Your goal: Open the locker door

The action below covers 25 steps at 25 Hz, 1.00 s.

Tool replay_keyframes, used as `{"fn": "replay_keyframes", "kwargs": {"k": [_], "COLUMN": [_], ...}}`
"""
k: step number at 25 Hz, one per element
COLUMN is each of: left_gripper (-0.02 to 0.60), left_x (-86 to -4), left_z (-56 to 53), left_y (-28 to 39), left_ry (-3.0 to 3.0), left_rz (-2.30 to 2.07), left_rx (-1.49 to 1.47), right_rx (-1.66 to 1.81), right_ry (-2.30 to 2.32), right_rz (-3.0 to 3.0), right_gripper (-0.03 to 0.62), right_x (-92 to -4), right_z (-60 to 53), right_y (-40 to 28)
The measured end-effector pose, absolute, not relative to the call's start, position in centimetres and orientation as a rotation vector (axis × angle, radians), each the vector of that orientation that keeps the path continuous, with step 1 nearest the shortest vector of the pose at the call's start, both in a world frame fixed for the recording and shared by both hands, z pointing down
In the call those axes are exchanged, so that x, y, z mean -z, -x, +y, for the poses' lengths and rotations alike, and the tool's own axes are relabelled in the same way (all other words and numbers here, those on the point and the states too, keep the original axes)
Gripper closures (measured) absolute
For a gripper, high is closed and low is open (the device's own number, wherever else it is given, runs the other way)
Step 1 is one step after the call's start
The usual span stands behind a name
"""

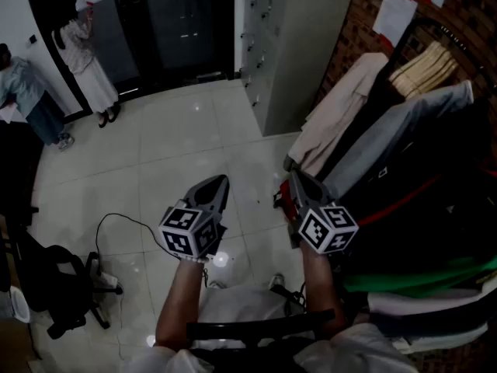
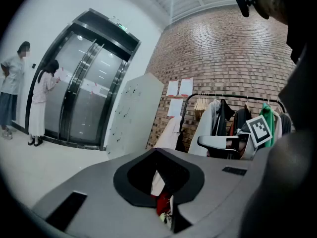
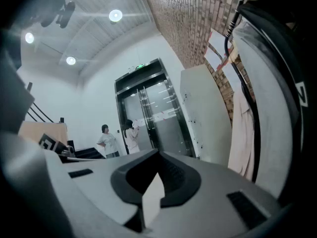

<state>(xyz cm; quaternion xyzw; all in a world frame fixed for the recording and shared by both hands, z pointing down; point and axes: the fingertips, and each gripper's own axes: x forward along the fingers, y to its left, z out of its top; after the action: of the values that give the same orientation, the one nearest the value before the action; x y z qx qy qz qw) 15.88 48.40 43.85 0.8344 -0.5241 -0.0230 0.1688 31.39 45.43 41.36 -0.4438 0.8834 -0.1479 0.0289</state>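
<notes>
The left gripper [image 1: 220,180] and the right gripper [image 1: 296,179] are at lower centre of the head view. Both have jaws pressed together and hold nothing. The tall grey metal locker [image 1: 299,45] stands at upper centre, well apart from both, with its doors closed.

My head view is dim, its right side nearly black, with small glints on the glossy floor [image 1: 178,142]. Round ceiling lamps [image 3: 115,15] light the room from above. Both gripper views bulge like a fisheye, with dark corners and a soft near foreground.
</notes>
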Motion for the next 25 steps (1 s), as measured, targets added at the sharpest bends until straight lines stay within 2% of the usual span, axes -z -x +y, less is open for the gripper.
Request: {"fn": "replay_keyframes", "kwargs": {"k": [15,25], "left_gripper": [0.589,0.588], "left_x": [-46.5,-48.5], "left_z": [48.9,42.4], "left_y": [-6.4,-3.8], "left_ry": [-2.352,-2.310], "left_rz": [-1.422,-1.434], "left_rx": [0.037,0.029], "right_rx": [0.488,0.513], "right_ry": [1.463,1.419], "right_rz": [2.721,2.758], "right_gripper": [0.590,0.589], "right_x": [-43.5,-45.0], "right_z": [46.6,39.1], "right_y": [-22.5,-18.8]}}
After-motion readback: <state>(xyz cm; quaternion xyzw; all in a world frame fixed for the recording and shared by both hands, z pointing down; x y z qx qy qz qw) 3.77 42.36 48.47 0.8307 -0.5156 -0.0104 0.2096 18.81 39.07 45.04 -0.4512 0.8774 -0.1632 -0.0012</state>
